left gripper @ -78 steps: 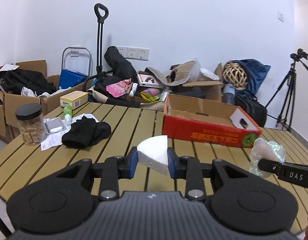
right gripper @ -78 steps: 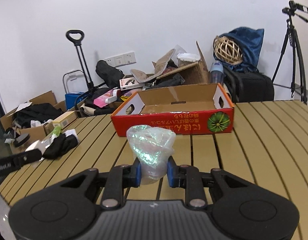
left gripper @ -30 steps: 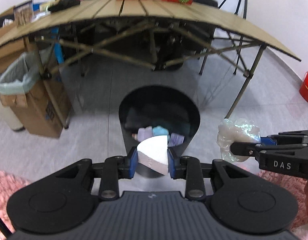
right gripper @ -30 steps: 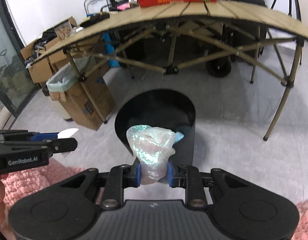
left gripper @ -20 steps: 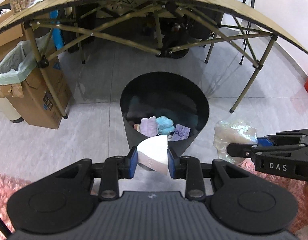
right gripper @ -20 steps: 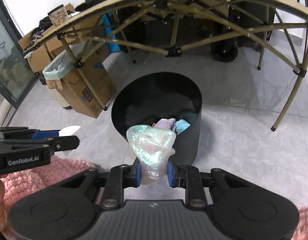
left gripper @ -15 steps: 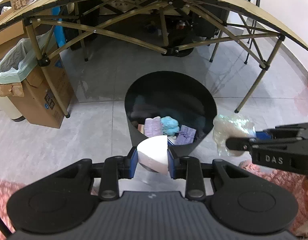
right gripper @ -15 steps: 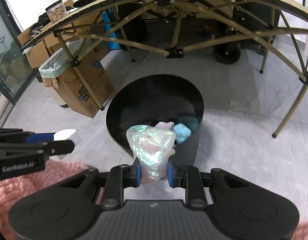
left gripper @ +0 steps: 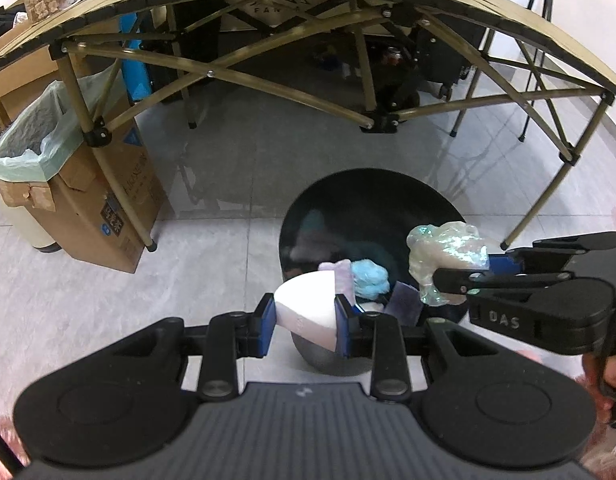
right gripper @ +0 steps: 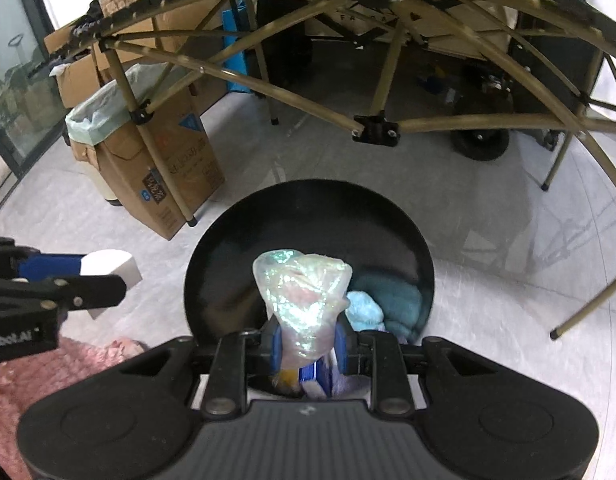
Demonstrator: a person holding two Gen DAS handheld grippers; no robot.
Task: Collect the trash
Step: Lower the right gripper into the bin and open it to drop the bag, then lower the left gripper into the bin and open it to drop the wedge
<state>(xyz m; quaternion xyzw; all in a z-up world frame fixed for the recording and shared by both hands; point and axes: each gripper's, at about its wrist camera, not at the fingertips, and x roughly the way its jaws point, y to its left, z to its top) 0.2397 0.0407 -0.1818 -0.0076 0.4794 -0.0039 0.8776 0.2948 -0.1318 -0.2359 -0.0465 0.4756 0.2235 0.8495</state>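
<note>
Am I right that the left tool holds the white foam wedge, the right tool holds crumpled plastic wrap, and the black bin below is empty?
Not empty: the right wrist view shows the black bin already holding blue and purple scraps. The rest stands.

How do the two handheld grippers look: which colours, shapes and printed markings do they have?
Both are matte black plastic. The left gripper has a ribbed dark grey body, two round black discs, slim linkage arms with silver screws, and blue pads. The right gripper is built the same. White lettering shows on their sides: "DAS" on the right one, "obot.AI" on the left one.
</note>
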